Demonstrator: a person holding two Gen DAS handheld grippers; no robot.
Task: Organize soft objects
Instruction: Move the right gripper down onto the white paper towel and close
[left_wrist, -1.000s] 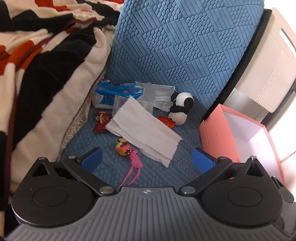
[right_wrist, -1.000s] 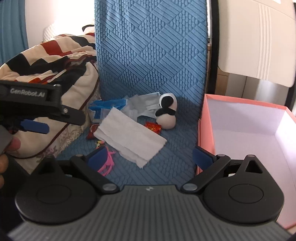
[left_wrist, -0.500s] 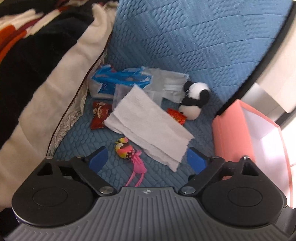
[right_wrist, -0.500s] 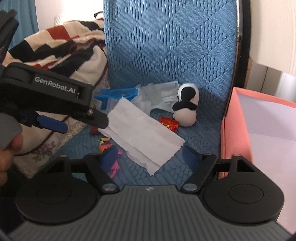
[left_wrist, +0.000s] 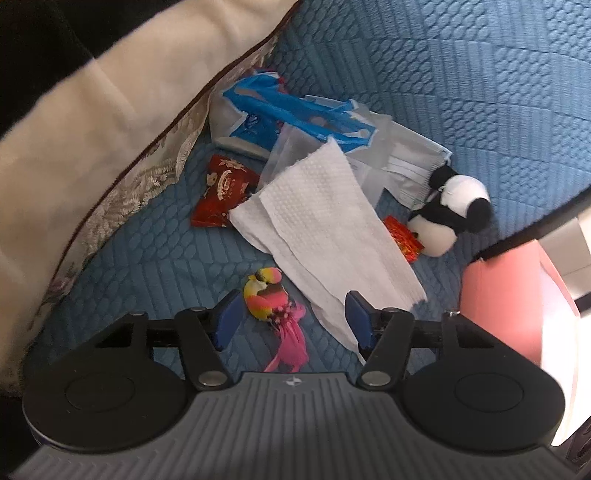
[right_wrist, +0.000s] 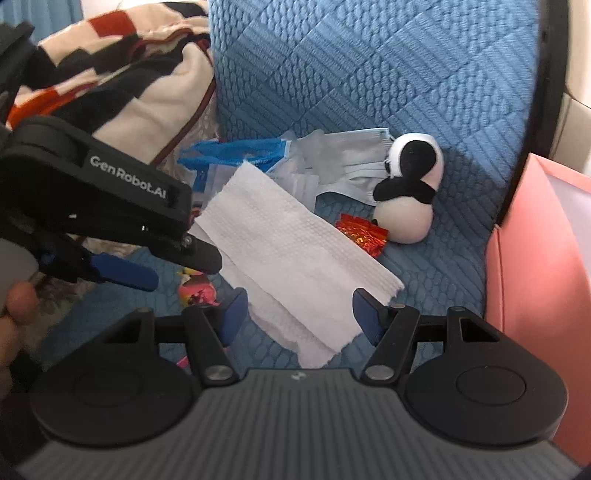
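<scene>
A small colourful bird toy (left_wrist: 266, 295) with pink tail feathers lies on the blue quilted seat, between the tips of my open left gripper (left_wrist: 291, 317). It also shows in the right wrist view (right_wrist: 197, 290), partly hidden under the left gripper. A white paper towel (left_wrist: 325, 229) lies beside it, and its near edge sits between the fingers of my open right gripper (right_wrist: 299, 314). A panda plush (right_wrist: 408, 195) rests at the back right, with a grey face mask (right_wrist: 354, 166) behind it.
A pink open box (right_wrist: 532, 258) stands at the right. A striped blanket (right_wrist: 122, 92) is heaped at the left. Blue plastic wrappers (left_wrist: 291, 110), a red snack packet (left_wrist: 221, 192) and a red foil wrapper (right_wrist: 362, 234) lie among the items.
Both grippers have moved forward and down toward the items. The left gripper's fingers now sit around the bird toy, and the right gripper's tips have reached the paper towel's near edge.
</scene>
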